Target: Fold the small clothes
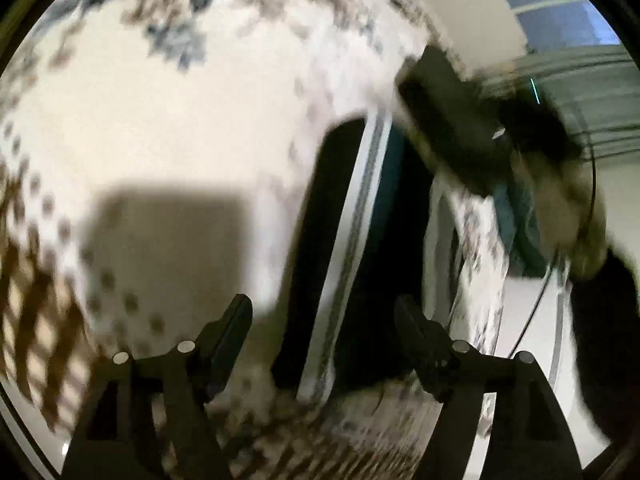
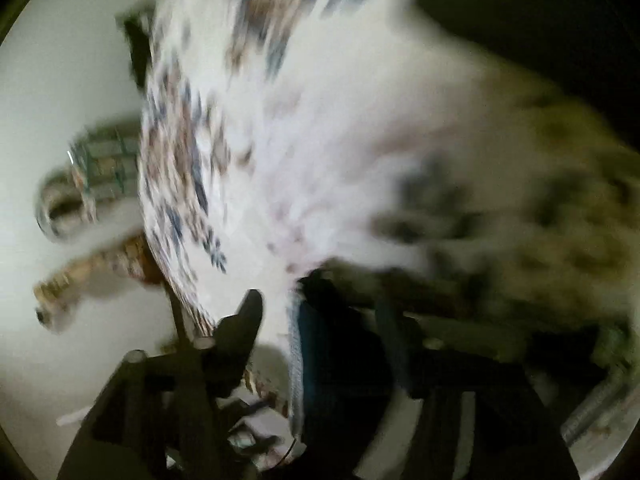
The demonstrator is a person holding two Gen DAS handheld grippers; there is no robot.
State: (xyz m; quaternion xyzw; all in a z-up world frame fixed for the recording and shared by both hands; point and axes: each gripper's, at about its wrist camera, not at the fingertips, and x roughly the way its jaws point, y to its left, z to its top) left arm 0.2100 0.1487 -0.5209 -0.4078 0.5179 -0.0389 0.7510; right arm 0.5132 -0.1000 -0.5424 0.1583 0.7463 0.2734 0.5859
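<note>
A white garment (image 1: pixel 168 128) with blue and brown snowflake patterns fills the left wrist view, close to the camera. A dark garment with white and teal stripes (image 1: pixel 352 240) lies against it between my left fingers. My left gripper (image 1: pixel 324 340) is open, with its fingers (image 1: pixel 236 320) spread to either side of the dark cloth. The other gripper, held in a hand (image 1: pixel 472 128), shows at the upper right. In the blurred right wrist view the patterned garment (image 2: pixel 320 140) hangs in front. My right gripper (image 2: pixel 324 312) has dark blue cloth (image 2: pixel 332 360) between its fingers (image 2: pixel 248 320); its right finger is hidden.
A white table top (image 2: pixel 60 80) lies at the left of the right wrist view, with more patterned small clothes (image 2: pixel 92 168) on it. A window (image 1: pixel 560 12) and a white wall show at the upper right of the left wrist view.
</note>
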